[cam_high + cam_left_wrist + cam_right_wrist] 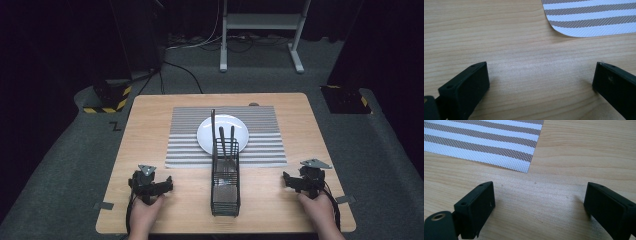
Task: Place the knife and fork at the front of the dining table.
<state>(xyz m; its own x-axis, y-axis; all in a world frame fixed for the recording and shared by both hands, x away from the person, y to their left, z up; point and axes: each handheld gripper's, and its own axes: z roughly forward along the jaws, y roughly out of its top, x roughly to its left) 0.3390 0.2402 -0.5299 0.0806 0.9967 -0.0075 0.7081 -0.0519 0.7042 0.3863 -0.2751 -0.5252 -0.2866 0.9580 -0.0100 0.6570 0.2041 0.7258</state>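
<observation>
High view: a black wire caddy [226,179] stands on the wooden table [150,130] midway between the left gripper [159,186] and right gripper [294,181], neither hand clearly nearer. Its long axis runs away from the person, its far end overlapping a white plate [206,131] on a striped placemat [185,145]. Dark utensil handles [221,135] rise from it; which utensils they are is hard to make out

Left gripper view: jaws wide apart over bare wood, a placemat corner [564,27] ahead to the right

Right gripper view: jaws likewise spread and empty, the mat's other near corner [524,165] ahead to the left
</observation>
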